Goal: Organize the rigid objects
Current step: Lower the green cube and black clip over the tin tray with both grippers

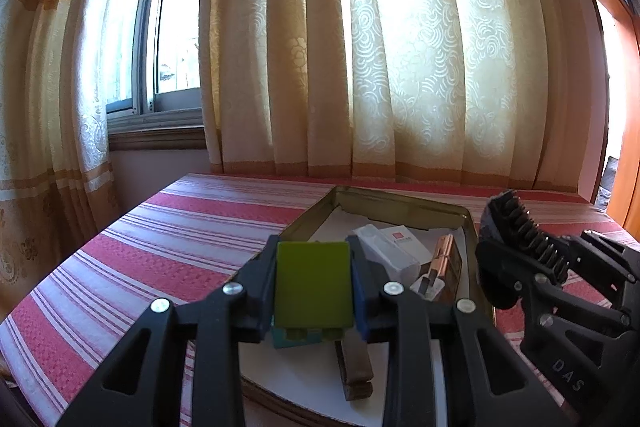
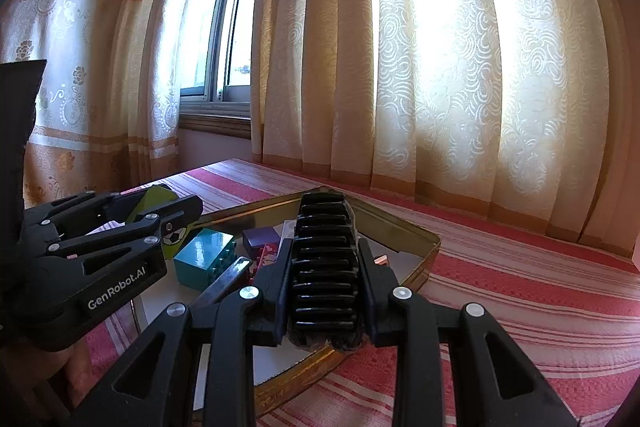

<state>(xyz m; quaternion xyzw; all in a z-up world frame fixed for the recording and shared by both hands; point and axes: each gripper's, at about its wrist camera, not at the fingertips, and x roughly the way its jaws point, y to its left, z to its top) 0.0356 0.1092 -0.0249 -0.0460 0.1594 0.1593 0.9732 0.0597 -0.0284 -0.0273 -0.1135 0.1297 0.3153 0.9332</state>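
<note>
Green plastic fills the gap between my left gripper's (image 1: 314, 283) two fingers: one flat lime card or tile (image 1: 313, 285), clamped by its sides and held above the near end of the tin tray (image 1: 404, 195). My right gripper (image 2: 325, 281) is likewise closed on one black ribbed brush or comb head (image 2: 324, 267), its ridges facing up in the right wrist view and its bristles showing in the left wrist view, over the tray's near right rim.

One gold-rimmed tin tray sits on the red-and-white striped tablecloth (image 1: 172, 247), lined with white paper. Inside it I count one teal building block (image 2: 204, 259), one purple block (image 2: 261, 237), two white boxes (image 1: 394, 251) lying side by side, one copper-coloured clip-like piece (image 1: 442, 253), and one dark flat bar (image 1: 354, 367) near the front. A card with a football print (image 2: 176, 237) lies at the tray's left edge; pink bits beside the purple block are too hidden to name.

Writing I can read: "GenRobot.AI" on the left gripper's side in the right wrist view, and "DAS" on the right gripper's body in the left wrist view. One white box carries a small red square logo; its print is too small to read.
</note>
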